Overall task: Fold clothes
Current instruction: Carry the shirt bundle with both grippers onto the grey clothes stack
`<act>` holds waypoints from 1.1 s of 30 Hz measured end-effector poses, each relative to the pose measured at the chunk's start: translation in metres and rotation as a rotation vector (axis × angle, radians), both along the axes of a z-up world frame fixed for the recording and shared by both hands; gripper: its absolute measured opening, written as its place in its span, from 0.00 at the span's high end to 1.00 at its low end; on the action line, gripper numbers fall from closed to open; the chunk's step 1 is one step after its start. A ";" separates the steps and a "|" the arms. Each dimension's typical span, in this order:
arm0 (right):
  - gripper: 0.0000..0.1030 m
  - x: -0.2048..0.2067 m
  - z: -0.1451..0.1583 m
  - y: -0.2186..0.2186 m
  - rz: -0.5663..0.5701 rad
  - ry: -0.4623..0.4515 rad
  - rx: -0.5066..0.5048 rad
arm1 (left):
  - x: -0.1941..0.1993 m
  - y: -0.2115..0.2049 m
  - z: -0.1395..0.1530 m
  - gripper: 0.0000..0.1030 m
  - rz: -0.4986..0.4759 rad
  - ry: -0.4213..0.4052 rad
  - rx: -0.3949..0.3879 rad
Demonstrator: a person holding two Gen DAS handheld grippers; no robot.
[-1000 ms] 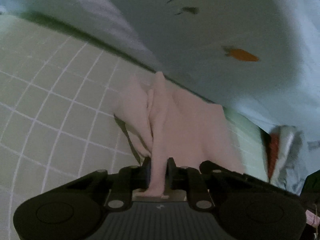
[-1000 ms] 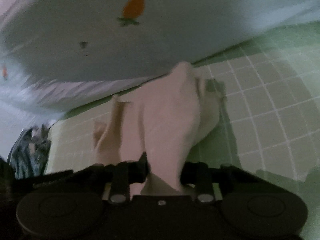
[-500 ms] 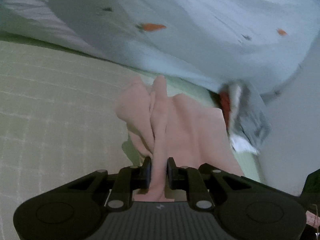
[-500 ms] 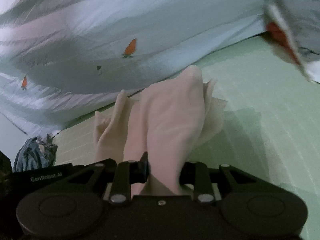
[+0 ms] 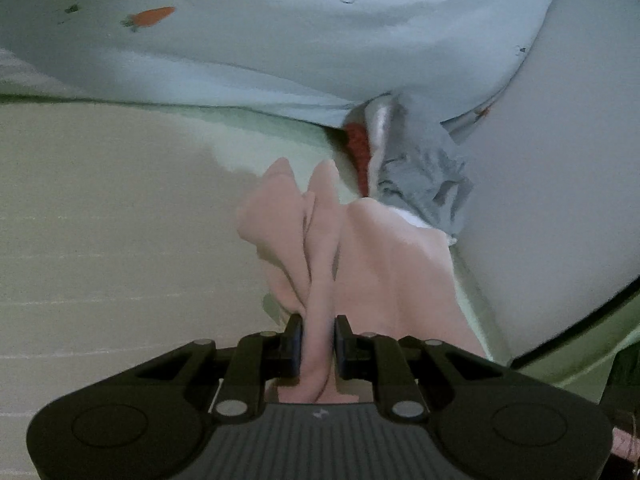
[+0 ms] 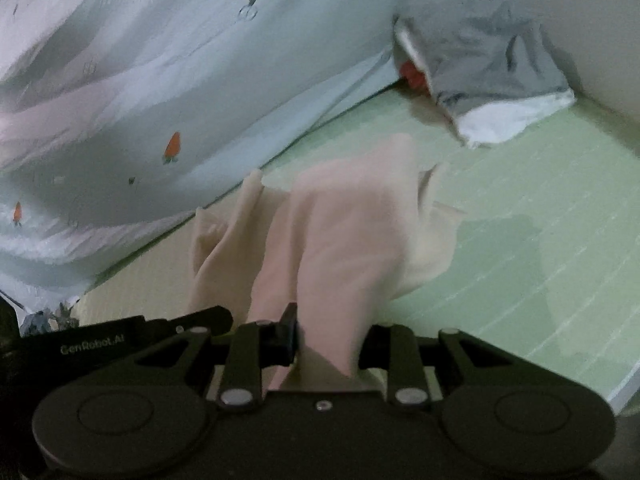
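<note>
Dead center of both wrist views, pink garment [image 5: 384,264] hangs fwd from left gripper [image 5: 318,340] & right gripper [image 6: 328,340], both clamped on it, green mat [image 6: 520,208] below.

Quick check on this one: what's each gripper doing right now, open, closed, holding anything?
Left gripper: closed on a bunched fold of the pink garment.
Right gripper: closed on the same pink garment, which drapes forward over the green mat.
</note>
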State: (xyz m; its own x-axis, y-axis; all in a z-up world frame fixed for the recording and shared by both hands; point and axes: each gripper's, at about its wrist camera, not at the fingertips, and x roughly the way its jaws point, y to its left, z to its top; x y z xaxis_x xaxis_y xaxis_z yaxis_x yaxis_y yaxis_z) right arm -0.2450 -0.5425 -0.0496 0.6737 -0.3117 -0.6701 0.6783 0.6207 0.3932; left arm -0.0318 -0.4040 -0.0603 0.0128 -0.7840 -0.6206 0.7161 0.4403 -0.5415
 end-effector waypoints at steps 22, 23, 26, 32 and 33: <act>0.65 -0.014 0.139 -0.350 0.011 -0.164 -0.519 | -0.014 -0.371 0.118 0.72 0.028 -0.260 -0.241; 0.50 -0.003 0.124 -0.368 0.007 -0.137 -0.507 | -0.006 -0.387 0.106 0.69 0.050 -0.262 -0.189; 0.18 0.033 0.075 -0.418 -0.034 -0.014 -0.494 | 0.018 -0.428 0.066 0.67 0.117 -0.260 0.005; 0.24 0.050 0.039 -0.411 -0.230 0.171 -0.682 | 0.021 -0.440 0.043 0.45 0.105 -0.301 -0.011; 0.31 0.052 0.038 -0.409 -0.216 0.141 -0.683 | 0.021 -0.444 0.039 0.45 0.105 -0.314 -0.006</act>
